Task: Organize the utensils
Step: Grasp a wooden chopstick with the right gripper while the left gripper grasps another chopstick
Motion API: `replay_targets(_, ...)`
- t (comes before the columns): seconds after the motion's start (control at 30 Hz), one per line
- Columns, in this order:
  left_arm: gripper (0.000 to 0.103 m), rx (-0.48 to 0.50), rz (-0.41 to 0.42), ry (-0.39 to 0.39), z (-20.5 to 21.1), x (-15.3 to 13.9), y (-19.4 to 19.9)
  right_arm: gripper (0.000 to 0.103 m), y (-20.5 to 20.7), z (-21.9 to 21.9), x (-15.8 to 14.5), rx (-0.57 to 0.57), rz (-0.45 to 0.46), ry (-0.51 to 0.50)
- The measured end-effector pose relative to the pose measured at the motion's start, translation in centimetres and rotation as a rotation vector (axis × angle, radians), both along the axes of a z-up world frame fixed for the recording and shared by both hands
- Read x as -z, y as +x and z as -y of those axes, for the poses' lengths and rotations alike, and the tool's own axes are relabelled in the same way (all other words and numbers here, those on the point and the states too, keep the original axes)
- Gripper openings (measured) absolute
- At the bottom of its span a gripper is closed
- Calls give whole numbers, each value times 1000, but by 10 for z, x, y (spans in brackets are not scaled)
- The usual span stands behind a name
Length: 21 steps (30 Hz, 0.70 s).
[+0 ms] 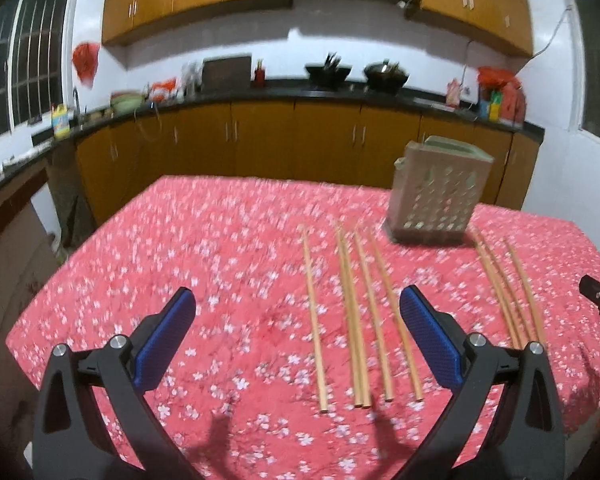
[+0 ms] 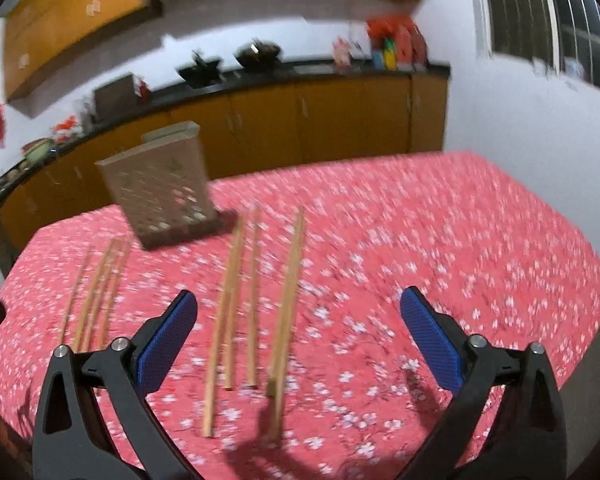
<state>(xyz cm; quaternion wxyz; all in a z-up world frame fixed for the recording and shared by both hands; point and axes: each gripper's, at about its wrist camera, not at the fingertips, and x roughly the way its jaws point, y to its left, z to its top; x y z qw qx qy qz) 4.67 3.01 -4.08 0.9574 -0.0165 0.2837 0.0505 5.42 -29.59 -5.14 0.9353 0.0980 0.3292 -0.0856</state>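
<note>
Chopsticks (image 1: 356, 320) lie before perforated holder (image 1: 436, 192); each hand-held gripper (image 1: 296, 336) (image 2: 298, 336) gapes, released.

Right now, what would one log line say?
left claw: open, empty | right claw: open, empty | chopsticks: on tablecloth | holder: upright

Eight or nine long, thin wooden chopsticks (image 1: 374, 316) are lying on the table: five in one group, the blurred rest apart. One perforated beige plastic utensil holder (image 1: 436, 190) is standing behind them.
</note>
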Motion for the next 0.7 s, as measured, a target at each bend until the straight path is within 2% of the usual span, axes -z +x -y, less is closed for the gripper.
replay_targets(0.07,99,-21,-45,-10,-9,7,9,67,13,11,9,2,-55,46)
replay_targets(0.1,99,-25,-63,-20,-13,10,13,63,18,14,13,3,-74,67)
replay_targets(0.17,99,-23,-103,-51,-21,16,22,49,29,20,22,-1,-112,113)
replay_targets(0.27,99,-21,-130,-47,-26,22,31,38,42,21,35,-27,-155,152)
replay_targets(0.37,94,-10,-156,-33,-26,27,40,32,52,13,44,-61,-187,156)
replay_targets(0.5,79,8,-204,-29,-25,36,49,20,62,5,56,-90,-230,148)
replay_targets(0.57,76,13,-218,-31,-25,40,52,15,62,6,56,-87,-221,145)
replay_targets(0.7,73,28,-236,-37,-23,46,56,14,61,9,55,-78,-225,127)
